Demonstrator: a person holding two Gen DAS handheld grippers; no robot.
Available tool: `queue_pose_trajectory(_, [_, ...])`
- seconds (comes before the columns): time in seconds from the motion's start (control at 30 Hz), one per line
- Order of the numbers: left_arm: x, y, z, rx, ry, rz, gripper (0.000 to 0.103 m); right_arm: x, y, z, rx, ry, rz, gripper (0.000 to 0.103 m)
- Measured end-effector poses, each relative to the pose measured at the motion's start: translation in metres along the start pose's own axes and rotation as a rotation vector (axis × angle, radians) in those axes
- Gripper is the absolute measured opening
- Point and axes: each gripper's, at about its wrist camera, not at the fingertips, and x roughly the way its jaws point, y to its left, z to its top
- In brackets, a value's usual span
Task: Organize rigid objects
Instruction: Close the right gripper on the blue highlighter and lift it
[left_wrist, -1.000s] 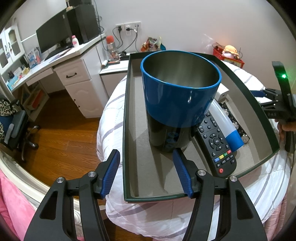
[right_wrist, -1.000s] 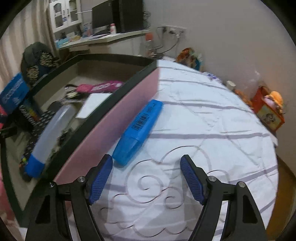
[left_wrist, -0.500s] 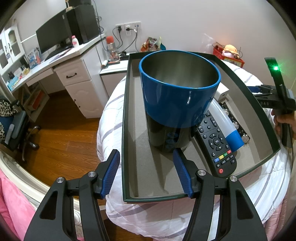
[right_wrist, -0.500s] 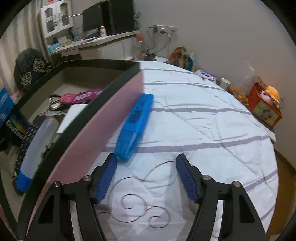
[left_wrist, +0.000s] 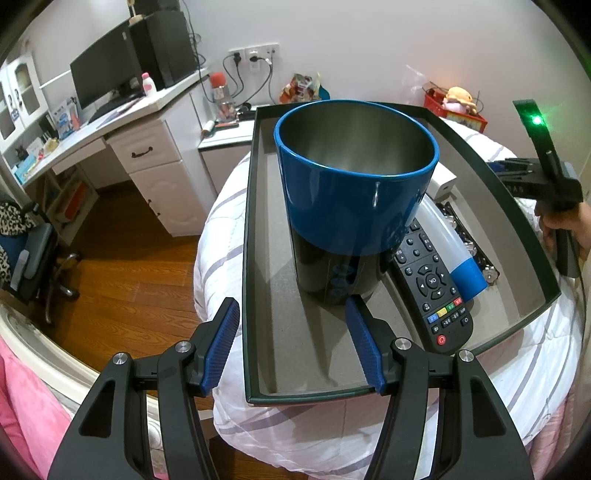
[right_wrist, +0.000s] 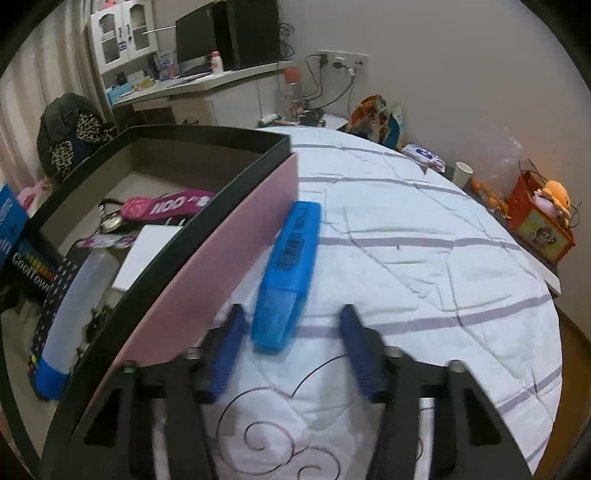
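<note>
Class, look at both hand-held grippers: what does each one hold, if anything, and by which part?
Nothing yet. The left hand-held gripper is open before the blue cup. The right hand-held gripper has been closing around the blue case's near end, pads not touching.

My left view is sharp and evenly lit by soft indoor light, with a pale glint on the blue cup (left_wrist: 356, 192) and a short shadow beside its base on the tray (left_wrist: 280, 332). My right view is dimmer and warmer, and my right gripper (right_wrist: 291, 354) and the blue box (right_wrist: 291, 273) between its fingers are smeared by motion blur. Both views bow strongly toward dark rounded corners.
</note>
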Motion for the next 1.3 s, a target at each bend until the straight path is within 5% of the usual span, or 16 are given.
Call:
queue_pose_trajectory(0.07, [0.000, 0.000, 0.000, 0.001, 0.000, -0.001, 0.061, -0.002, -0.003, -0.001, 0.022, -0.006, -0.008, 0.025])
queue_pose_trajectory(0.53, [0.000, 0.000, 0.000, -0.006, -0.001, -0.010, 0.061, -0.067, 0.021, -0.080, 0.105, 0.069, -0.145, 0.026])
queue_pose_trajectory(0.7, [0.000, 0.001, 0.000, -0.007, 0.002, -0.013, 0.061, -0.080, 0.023, -0.100, 0.152, 0.025, -0.155, 0.027])
queue_pose_trajectory(0.73, [0.000, 0.001, 0.000, -0.006, 0.001, -0.011, 0.061, -0.079, 0.021, -0.099, 0.165, 0.022, -0.154, 0.029])
queue_pose_trajectory(0.8, [0.000, 0.002, 0.001, -0.007, 0.003, -0.014, 0.061, -0.075, 0.019, -0.092, 0.180, 0.015, -0.173, 0.055])
queue_pose_trajectory(0.87, [0.000, 0.002, 0.001, -0.009, 0.003, -0.016, 0.061, -0.070, 0.020, -0.084, 0.165, 0.009, -0.205, 0.065])
queue_pose_trajectory(1.23, [0.000, 0.003, 0.002, -0.014, 0.004, -0.018, 0.061, -0.045, 0.017, -0.061, 0.169, 0.009, -0.212, 0.065])
queue_pose_trajectory(1.27, [0.000, 0.003, 0.002, -0.013, 0.003, -0.018, 0.061, -0.044, 0.018, -0.060, 0.164, 0.009, -0.212, 0.059])
queue_pose_trajectory(1.3, [0.000, 0.003, 0.002, -0.015, 0.002, -0.017, 0.061, -0.045, 0.019, -0.060, 0.156, 0.003, -0.204, 0.042])
